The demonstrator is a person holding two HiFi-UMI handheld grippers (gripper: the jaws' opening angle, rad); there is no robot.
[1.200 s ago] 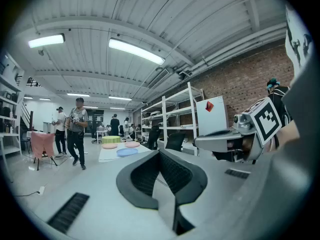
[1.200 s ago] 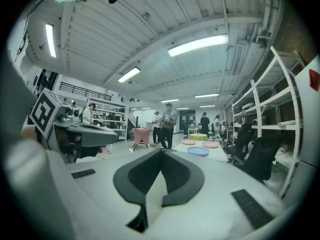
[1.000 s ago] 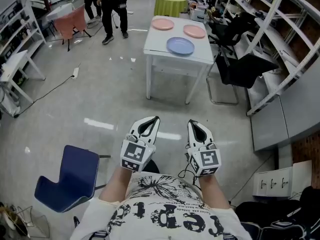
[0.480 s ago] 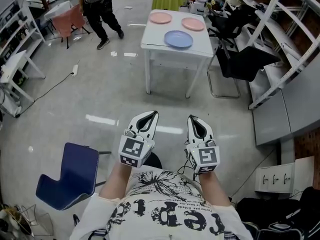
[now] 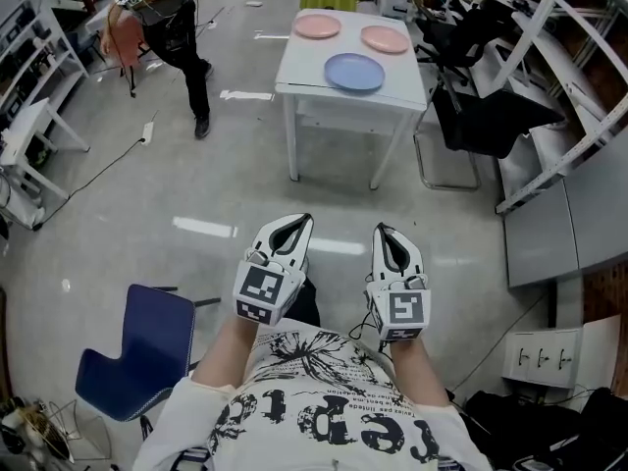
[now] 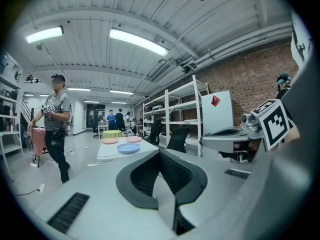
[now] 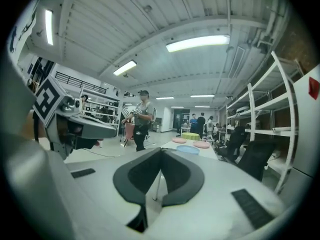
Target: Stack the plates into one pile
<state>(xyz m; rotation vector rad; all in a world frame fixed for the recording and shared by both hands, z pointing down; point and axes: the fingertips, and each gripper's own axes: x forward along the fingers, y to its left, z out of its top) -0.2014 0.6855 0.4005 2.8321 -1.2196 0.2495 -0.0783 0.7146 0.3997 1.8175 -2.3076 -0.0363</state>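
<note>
Three plates lie apart on the white table [image 5: 299,72]: the blue plate [image 5: 354,72] near the front edge, the left pink plate [image 5: 317,26] and the right pink plate [image 5: 385,38] behind it, none touching another. The table stands well ahead across open floor, with a black chair [image 5: 481,116] close on its right

Both tools are held low in front of the body, well short of the table. The left gripper [image 5: 293,226] has its jaws pressed together with nothing between them, and the right gripper [image 5: 389,234] is the same: closed and empty

Judging from here, the risks lie in the approach. A walking person [image 5: 172,23] is near the table's left side and could cross the path. The jaws must open before they reach a rim, or closed tips may push a plate along the smooth top. The blue plate sits nearest the edge, so a shove could send it off

Each plate is round and rests flat, face up, so it points nowhere and has no long axis; any rim side serves equally for a grip
</note>
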